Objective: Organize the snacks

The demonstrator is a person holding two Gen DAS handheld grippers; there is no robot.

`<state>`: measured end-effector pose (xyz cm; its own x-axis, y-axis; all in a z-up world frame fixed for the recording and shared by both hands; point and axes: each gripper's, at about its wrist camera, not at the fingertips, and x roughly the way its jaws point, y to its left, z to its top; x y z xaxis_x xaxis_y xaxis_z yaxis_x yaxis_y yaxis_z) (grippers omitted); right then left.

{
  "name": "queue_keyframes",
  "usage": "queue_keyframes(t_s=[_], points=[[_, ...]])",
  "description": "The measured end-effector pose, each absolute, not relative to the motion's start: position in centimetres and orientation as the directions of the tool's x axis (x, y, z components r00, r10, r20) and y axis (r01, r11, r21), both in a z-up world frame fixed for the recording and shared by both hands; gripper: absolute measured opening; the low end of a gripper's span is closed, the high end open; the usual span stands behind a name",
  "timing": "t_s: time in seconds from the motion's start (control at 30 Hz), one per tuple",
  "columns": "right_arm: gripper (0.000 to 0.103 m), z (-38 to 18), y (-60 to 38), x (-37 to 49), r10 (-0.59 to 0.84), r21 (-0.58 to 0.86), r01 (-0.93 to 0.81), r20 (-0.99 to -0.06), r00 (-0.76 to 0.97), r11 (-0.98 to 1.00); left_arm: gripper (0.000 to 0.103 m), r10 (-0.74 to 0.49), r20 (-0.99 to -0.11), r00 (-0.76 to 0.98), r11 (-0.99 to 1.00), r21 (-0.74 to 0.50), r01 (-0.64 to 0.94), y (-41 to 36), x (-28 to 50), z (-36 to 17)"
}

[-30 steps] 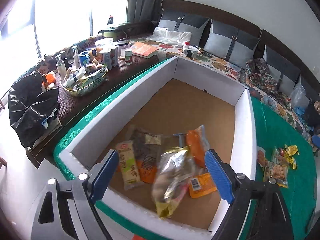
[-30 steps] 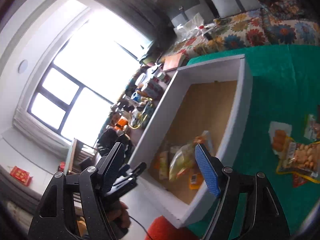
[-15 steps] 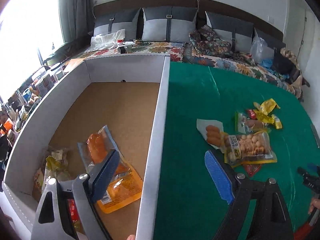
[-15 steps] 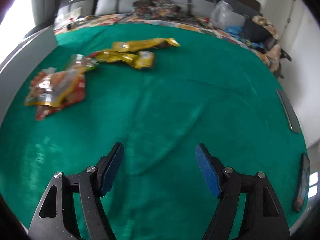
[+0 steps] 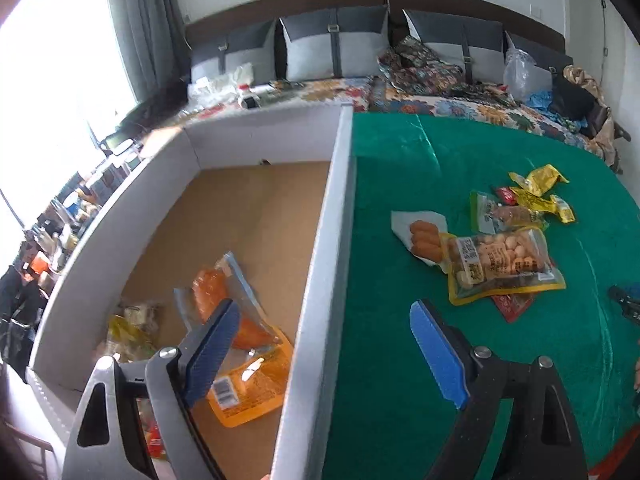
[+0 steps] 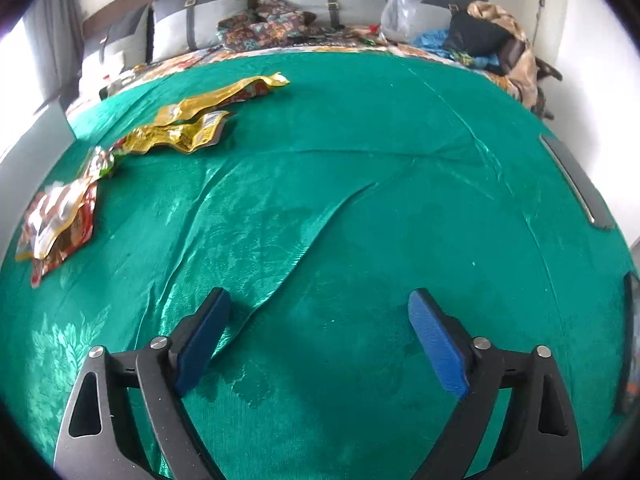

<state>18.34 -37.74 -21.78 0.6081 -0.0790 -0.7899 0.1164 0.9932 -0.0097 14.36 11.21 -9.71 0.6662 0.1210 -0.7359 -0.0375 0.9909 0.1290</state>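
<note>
A white-walled box (image 5: 332,264) with a cardboard floor holds several snack packets, among them an orange packet (image 5: 248,384). My left gripper (image 5: 324,308) is open and empty, and its fingers straddle the box's right wall from above. Loose snacks lie on the green cloth (image 5: 400,360) to the right: a bag of round snacks (image 5: 504,260), a sausage pack (image 5: 424,236) and yellow packets (image 5: 540,188). My right gripper (image 6: 318,296) hangs over bare green cloth (image 6: 360,200); its jaws are opening with nothing between them. The yellow packets (image 6: 188,132) and a red-orange bag (image 6: 60,216) lie far to its left.
A sofa with grey cushions (image 5: 332,48) and a flowered cover runs behind the table. A cluttered side table (image 5: 60,232) stands left of the box. Two dark flat objects (image 6: 576,180) lie at the cloth's right edge, and bags (image 6: 472,36) are piled on the sofa.
The left view swung right, from over the box's inside to its right wall. The right view dropped from the window and box to the green cloth, and its jaws stand wider.
</note>
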Motion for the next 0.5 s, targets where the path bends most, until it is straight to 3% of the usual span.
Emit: queue_keyframes(t_s=[0.1, 0.17, 0.23, 0.33, 0.43, 0.5], points=[[0.094, -21.8, -37.6, 18.0, -0.083, -0.012, 0.119, -0.79, 0.608, 0.993, 0.087, 0.275, -0.571, 0.773, 0.951, 0.277, -0.134, 9.4, 12.0, -6.1], [0.094, -21.8, -37.5, 18.0, -0.084, -0.014, 0.12, -0.79, 0.608, 0.993, 0.091, 0.258, -0.494, 0.83, 0.951, 0.283, -0.127, 7.8, 10.4, -3.6], [0.095, -21.8, -37.5, 17.9, -0.084, -0.013, 0.12, -0.789, 0.608, 0.993, 0.103, 0.174, -0.481, 0.859, 0.97, 0.234, -0.065, 6.3, 9.5, -2.1], [0.095, -21.8, -37.5, 17.9, -0.085, -0.013, 0.121, -0.789, 0.608, 0.993, 0.103, -0.002, -0.555, 0.832, 0.993, 0.1, 0.069, 3.5, 9.3, -2.7], [0.095, -21.9, -37.5, 17.9, -0.083, -0.012, 0.12, -0.789, 0.609, 0.993, 0.103, -0.151, -0.706, 0.692, 0.986, -0.056, 0.158, 1.0, 11.2, -8.0], [0.095, -21.9, -37.5, 17.9, -0.083, -0.012, 0.12, -0.789, 0.609, 0.993, 0.103, -0.168, -0.771, 0.614, 0.983, -0.084, 0.163, -0.1, 12.5, -11.7]])
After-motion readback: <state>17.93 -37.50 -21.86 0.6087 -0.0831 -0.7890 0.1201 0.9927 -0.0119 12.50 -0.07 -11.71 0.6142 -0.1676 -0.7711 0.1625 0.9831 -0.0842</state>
